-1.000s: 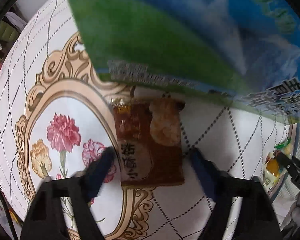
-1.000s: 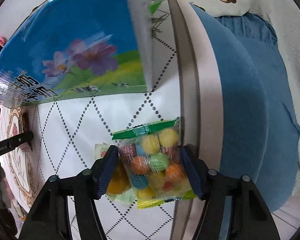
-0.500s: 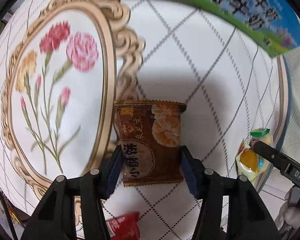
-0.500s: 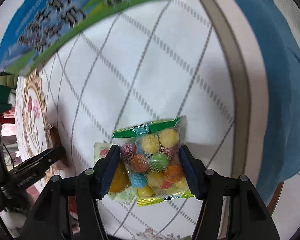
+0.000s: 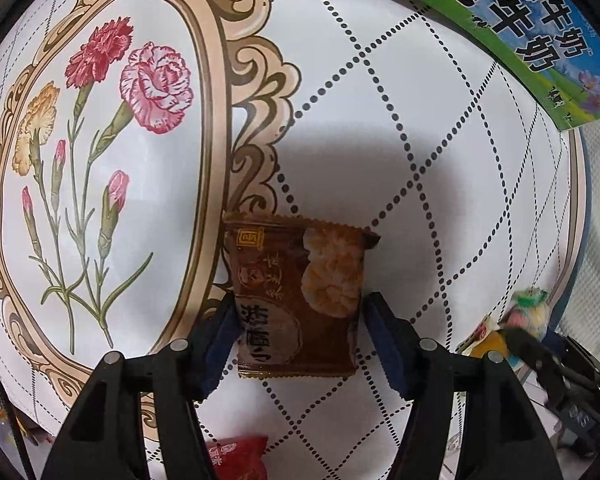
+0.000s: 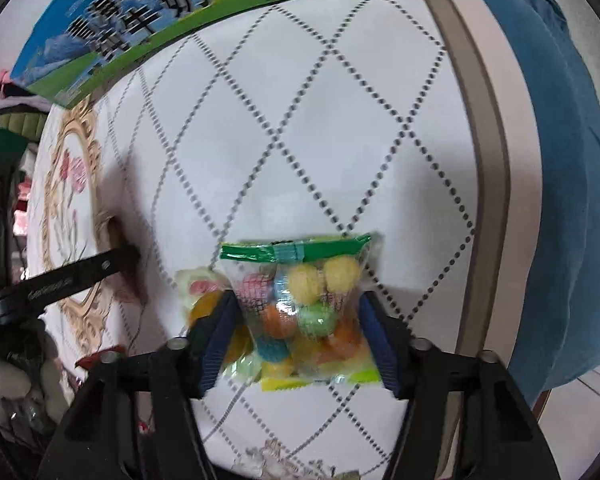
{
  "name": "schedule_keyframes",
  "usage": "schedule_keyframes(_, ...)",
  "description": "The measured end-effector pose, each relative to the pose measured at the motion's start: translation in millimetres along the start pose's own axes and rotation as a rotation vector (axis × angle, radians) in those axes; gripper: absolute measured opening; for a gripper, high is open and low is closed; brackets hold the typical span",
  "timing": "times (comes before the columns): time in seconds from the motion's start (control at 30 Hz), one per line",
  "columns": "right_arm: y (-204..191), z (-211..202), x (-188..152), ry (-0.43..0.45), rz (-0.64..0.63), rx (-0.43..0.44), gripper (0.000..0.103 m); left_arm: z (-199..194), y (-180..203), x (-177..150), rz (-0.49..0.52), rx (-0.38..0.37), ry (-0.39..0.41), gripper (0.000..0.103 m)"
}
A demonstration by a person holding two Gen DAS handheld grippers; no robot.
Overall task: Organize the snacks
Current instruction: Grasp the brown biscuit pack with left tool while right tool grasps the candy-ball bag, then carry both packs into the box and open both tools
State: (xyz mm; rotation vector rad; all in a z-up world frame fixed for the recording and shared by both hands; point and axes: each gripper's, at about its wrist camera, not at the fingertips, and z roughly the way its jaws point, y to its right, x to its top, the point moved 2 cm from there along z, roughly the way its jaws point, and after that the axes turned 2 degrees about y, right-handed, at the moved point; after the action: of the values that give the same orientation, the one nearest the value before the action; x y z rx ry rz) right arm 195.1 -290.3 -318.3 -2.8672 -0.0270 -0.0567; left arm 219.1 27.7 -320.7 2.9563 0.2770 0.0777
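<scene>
A brown cookie packet (image 5: 296, 300) lies flat on the white tablecloth (image 5: 400, 100), between the fingers of my left gripper (image 5: 300, 312). Its jaws are opening, and the blue pads (image 5: 380, 336) stand just off the packet's sides. My right gripper (image 6: 296, 312) is closing on a clear bag of coloured candy balls (image 6: 304, 304), which it holds low over the cloth near the table's right rim. A yellow jelly packet (image 6: 204, 304) sits just outside its left finger; I cannot tell whether it is gripped. In the left wrist view, the right gripper (image 5: 528, 332) shows at the right edge.
A blue-and-green milk carton box (image 5: 520, 32) (image 6: 160, 12) stands at the far side of the table. A red snack packet (image 5: 238, 456) lies near the front edge. A blue cushion (image 6: 560, 200) lies beyond the table's rim (image 6: 488, 160).
Both grippers have drawn back from the milk box, which now sits at the top of each view. The left gripper sank toward the cloth and its fingers spread slightly. The right keeps the candy bag.
</scene>
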Motion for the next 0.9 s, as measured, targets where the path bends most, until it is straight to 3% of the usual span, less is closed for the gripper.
schedule_keyframes(0.1, 16.1, -4.7, 0.8, 0.050, 0.063, -0.075, 0.059, 2.7, 2.0, 4.2, -0.001, -0.009, -0.003, 0.062)
schedule_keyframes(0.23, 26.3, -4.6, -0.6, 0.024, 0.117, -0.019, 0.061, -1.3, -3.5, 2.7, -0.003, -0.015, -0.006, 0.062)
schedule_keyframes(0.4, 31.8, 6.4, -5.3, -0.013, 0.090, -0.024, 0.063, 1.1, -2.3, 3.5, 0.003, -0.006, 0.003, 0.062)
schedule_keyframes(0.47, 30.5, 8.1, -6.5, -0.001, 0.081, -0.052, 0.058, -2.7, 1.0, 2.5, 0.015, 0.011, 0.024, 0.054)
schedule_keyframes(0.53, 21.5, 6.9, -7.8, 0.025, 0.073, -0.061, 0.054, -10.5, 5.3, 1.6, 0.045, 0.025, 0.051, 0.054)
schedule_keyframes(0.77, 7.2, -27.9, 2.1, 0.111, 0.114, 0.022, 0.054, -68.0, 29.0, 5.8, 0.097, -0.047, 0.138, 0.054)
schedule_keyframes(0.9, -8.6, -70.6, 30.2, 0.194, 0.100, 0.096, 0.054, -118.0, 53.4, 22.7, 0.138, -0.126, 0.210, 0.054)
